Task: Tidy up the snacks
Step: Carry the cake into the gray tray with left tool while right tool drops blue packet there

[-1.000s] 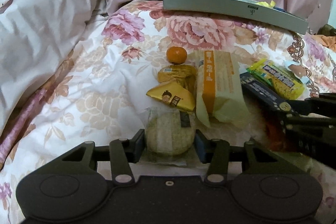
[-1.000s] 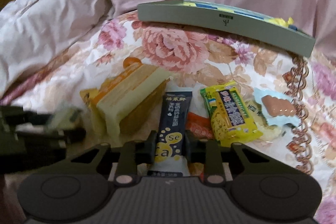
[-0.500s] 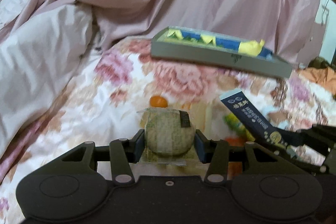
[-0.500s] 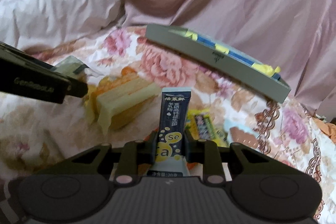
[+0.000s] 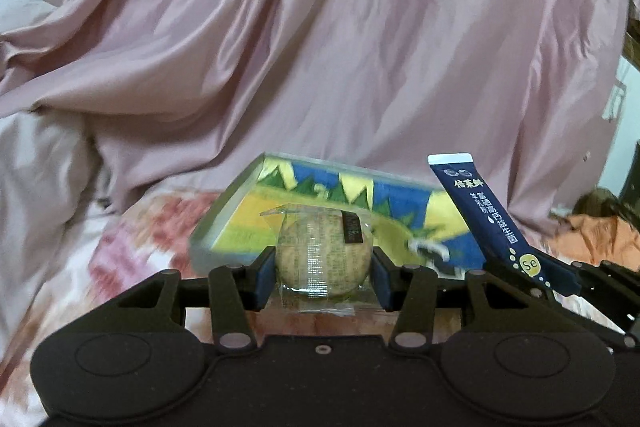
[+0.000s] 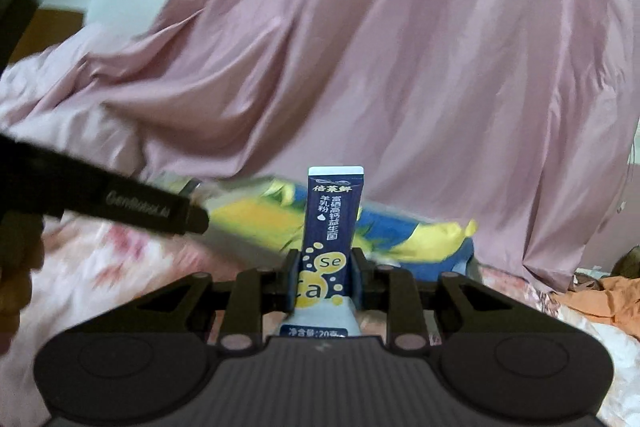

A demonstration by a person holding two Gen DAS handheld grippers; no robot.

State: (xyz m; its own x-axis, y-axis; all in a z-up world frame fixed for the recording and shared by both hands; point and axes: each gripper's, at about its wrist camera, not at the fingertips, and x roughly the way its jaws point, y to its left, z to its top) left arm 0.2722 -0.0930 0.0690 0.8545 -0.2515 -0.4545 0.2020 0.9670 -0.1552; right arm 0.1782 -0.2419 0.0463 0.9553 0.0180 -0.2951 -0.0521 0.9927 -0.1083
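Note:
My left gripper [image 5: 323, 273] is shut on a round pale cake in a clear wrapper [image 5: 322, 253], held up in the air. My right gripper [image 6: 325, 275] is shut on a dark blue stick sachet [image 6: 333, 223] that stands upright between the pads. That sachet [image 5: 488, 215] also shows at the right of the left wrist view, leaning left. Behind both lies a flat grey tray [image 5: 240, 203] with a blue, yellow and green picture inside [image 6: 400, 235]. The other snacks on the bed are out of sight.
A floral bedspread [image 5: 120, 259] lies below the grippers. A crumpled pink quilt [image 5: 320, 47] rises behind the tray and to the left. Orange cloth [image 6: 608, 295] sits at the right edge. The left gripper's black body [image 6: 120, 203] crosses the left of the right wrist view.
Both grippers have lifted off the bed with their snacks and moved toward the tray. The snack pile has dropped out of view, and the tray's inside now shows.

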